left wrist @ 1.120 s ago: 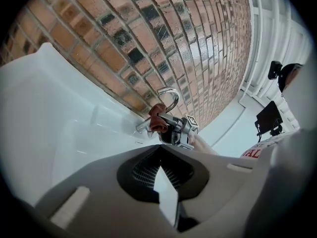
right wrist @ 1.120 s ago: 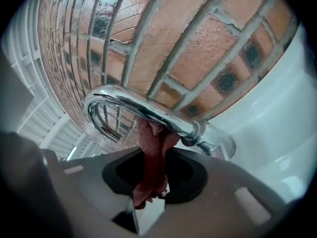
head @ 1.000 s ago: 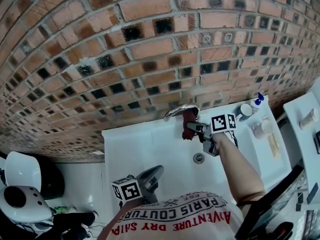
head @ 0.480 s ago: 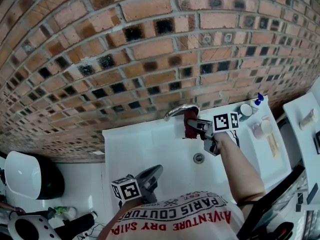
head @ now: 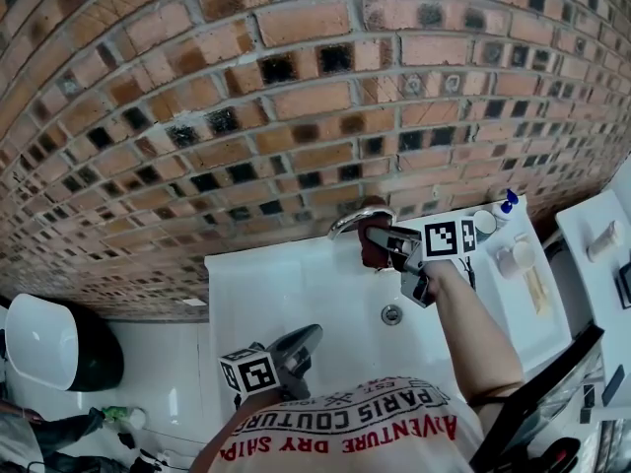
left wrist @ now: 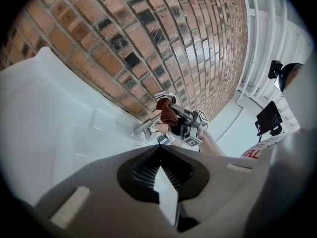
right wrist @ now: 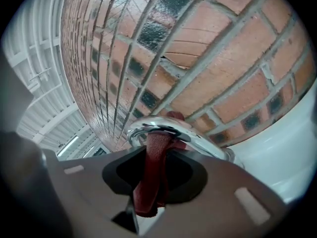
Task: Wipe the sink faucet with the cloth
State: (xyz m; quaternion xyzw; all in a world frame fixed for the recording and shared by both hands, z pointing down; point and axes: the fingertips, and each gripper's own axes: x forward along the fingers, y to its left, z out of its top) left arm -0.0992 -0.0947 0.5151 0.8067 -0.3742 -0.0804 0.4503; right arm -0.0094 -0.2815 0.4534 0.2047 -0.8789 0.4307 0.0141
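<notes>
A chrome faucet (head: 355,220) curves out over the back of the white sink (head: 296,294), under the brick wall. My right gripper (head: 386,244) is shut on a dark red cloth (head: 373,244) and presses it against the faucet spout. In the right gripper view the cloth (right wrist: 154,175) runs between the jaws up onto the chrome spout (right wrist: 168,133). My left gripper (head: 301,348) hangs low at the sink's front edge, jaws shut with nothing between them. From the left gripper view the faucet (left wrist: 148,125) and cloth (left wrist: 165,112) show far off.
On the sink's right ledge stand a blue-capped bottle (head: 509,203), a round tin (head: 483,222) and a pale cup (head: 515,254). The drain (head: 392,313) lies below the right gripper. A black and white toilet (head: 49,343) sits at lower left.
My right gripper with the cloth has moved slightly up and toward the spout's upper part. The left gripper has stayed put.
</notes>
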